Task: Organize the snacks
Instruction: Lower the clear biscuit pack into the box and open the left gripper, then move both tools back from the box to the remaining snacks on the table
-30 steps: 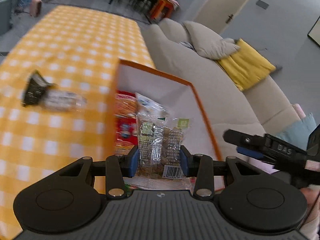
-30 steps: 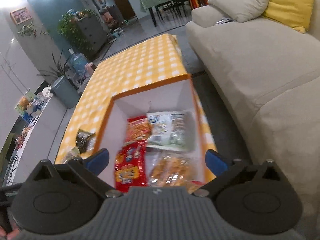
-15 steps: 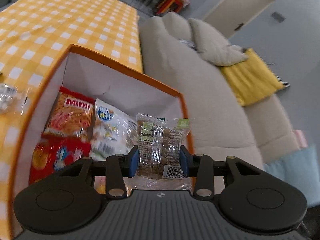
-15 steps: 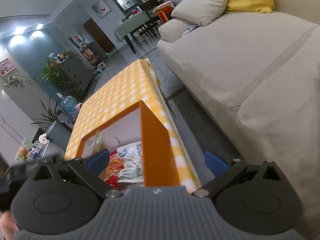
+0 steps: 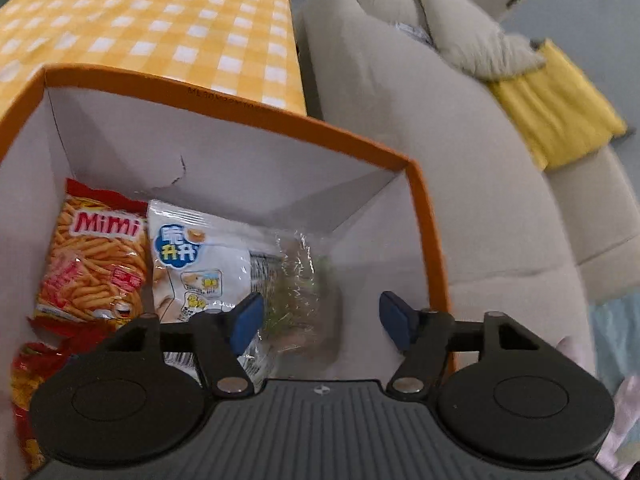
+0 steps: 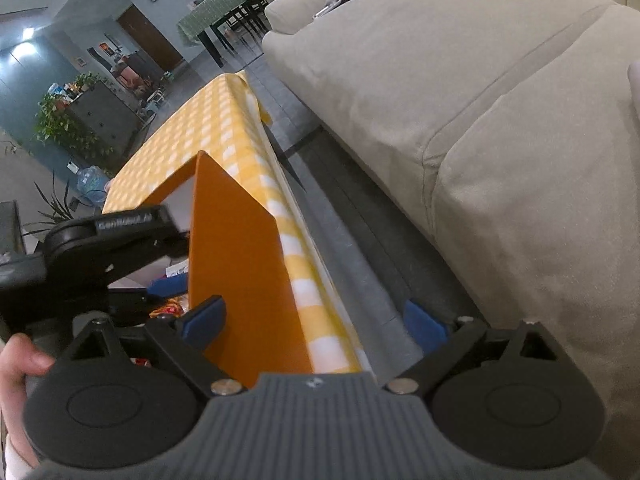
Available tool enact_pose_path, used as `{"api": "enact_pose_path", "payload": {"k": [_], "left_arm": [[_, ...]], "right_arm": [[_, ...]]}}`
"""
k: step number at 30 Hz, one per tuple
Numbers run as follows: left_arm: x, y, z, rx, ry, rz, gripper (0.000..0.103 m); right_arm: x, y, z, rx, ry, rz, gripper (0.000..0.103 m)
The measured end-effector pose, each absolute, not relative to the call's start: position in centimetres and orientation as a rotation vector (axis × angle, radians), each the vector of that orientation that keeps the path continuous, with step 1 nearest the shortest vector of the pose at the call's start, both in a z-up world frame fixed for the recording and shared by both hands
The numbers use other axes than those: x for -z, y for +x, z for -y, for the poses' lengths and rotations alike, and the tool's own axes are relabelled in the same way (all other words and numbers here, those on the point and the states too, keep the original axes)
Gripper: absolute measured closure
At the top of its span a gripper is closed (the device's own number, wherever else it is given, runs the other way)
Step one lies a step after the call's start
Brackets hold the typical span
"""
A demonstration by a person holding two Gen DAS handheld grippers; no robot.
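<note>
Your left gripper (image 5: pixel 320 316), jaws opening, empty over orange box (image 5: pixel 256 110): "Mimi" sticks (image 5: pixel 94 264), clear packet (image 5: pixel 298 300). Your right gripper (image 6: pixel 314 320), closing, straddles the box wall.

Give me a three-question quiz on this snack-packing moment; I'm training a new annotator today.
1. True or false: the left gripper is clamped on the clear snack packet.
2. Which packet lies directly left of the white packet in the orange box? A) the Mimi fries packet B) a blue can C) a green bottle
3. What stands between the open fingers of the right gripper?

Key
1. False: its jaws are opening and the packet lies loose in the box, pads clear of it.
2. A
3. The box's outer orange wall and the checkered tablecloth's edge; nothing is gripped.
</note>
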State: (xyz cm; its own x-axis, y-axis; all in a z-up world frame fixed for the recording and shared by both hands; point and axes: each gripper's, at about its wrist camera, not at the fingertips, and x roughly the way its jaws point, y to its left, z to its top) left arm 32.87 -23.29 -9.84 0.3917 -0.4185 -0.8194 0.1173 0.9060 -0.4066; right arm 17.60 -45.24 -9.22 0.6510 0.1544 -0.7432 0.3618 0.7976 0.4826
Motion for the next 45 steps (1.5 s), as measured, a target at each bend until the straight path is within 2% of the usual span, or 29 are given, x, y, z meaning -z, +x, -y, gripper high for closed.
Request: {"api": "enact_pose_path", "payload": {"k": [2, 5, 6, 7, 8, 10, 13, 18, 22, 24, 25, 29, 30, 32, 33, 34, 39, 45], "left_arm": [[9.2, 32.1, 23.0, 0.387, -0.251, -1.090, 0.021], [8.4, 30.8, 21.8, 0.397, -0.256, -1.029, 0.021], [8.2, 30.6, 21.3, 0.398, -0.279, -1.015, 0.029], [8.1, 30.5, 20.9, 0.412, -0.298, -0.996, 0.046], [8.1, 30.5, 20.7, 0.428, -0.303, -0.983, 0.053], [8.3, 31.1, 20.8, 0.447, -0.291, -0.988, 0.078], [9.2, 32.4, 21.6, 0.483, -0.279, -1.054, 0.092], [10.4, 33.6, 22.2, 0.474, -0.292, -1.088, 0.093], [11.0, 33.5, 22.2, 0.423, -0.262, -1.095, 0.084], [11.4, 33.3, 22.9, 0.344, -0.179, -1.113, 0.074], [11.6, 33.1, 23.1, 0.319, -0.151, -1.105, 0.079], [11.1, 32.5, 22.8, 0.335, -0.163, -1.109, 0.078], [11.0, 32.3, 22.4, 0.344, -0.180, -1.116, 0.074], [10.5, 32.0, 21.9, 0.364, -0.202, -1.123, 0.058], [10.1, 31.8, 21.7, 0.377, -0.207, -1.120, 0.046], [9.6, 31.5, 21.4, 0.383, -0.211, -1.111, 0.039], [6.2, 30.0, 19.5, 0.403, -0.272, -1.054, 0.023], [2.3, 27.2, 17.2, 0.408, -0.239, -0.987, 0.016]], "right_arm": [[9.3, 17.5, 45.2, 0.120, 0.644, -0.886, 0.017], [9.2, 17.5, 45.4, 0.119, 0.649, -0.886, 0.017], [9.2, 17.4, 45.4, 0.119, 0.655, -0.881, 0.017], [9.1, 17.3, 45.4, 0.117, 0.658, -0.875, 0.017], [9.1, 17.3, 45.5, 0.116, 0.660, -0.870, 0.017], [9.0, 17.2, 45.5, 0.113, 0.664, -0.861, 0.017], [9.4, 17.4, 45.4, 0.117, 0.664, -0.869, 0.017], [9.6, 17.3, 45.7, 0.124, 0.669, -0.896, 0.018], [9.5, 17.3, 45.7, 0.119, 0.667, -0.900, 0.019], [9.4, 17.3, 45.6, 0.119, 0.657, -0.903, 0.019], [9.4, 17.3, 45.5, 0.120, 0.649, -0.906, 0.019], [9.3, 17.2, 45.4, 0.117, 0.640, -0.910, 0.019], [9.1, 17.1, 45.4, 0.115, 0.633, -0.909, 0.019], [8.8, 16.9, 45.4, 0.110, 0.625, -0.900, 0.019], [8.5, 16.8, 45.3, 0.103, 0.624, -0.894, 0.019], [8.2, 16.7, 45.3, 0.099, 0.623, -0.887, 0.019], [6.6, 15.6, 44.7, 0.089, 0.570, -0.869, 0.020], [5.2, 14.9, 44.4, 0.005, 0.638, -0.827, 0.017]]}}
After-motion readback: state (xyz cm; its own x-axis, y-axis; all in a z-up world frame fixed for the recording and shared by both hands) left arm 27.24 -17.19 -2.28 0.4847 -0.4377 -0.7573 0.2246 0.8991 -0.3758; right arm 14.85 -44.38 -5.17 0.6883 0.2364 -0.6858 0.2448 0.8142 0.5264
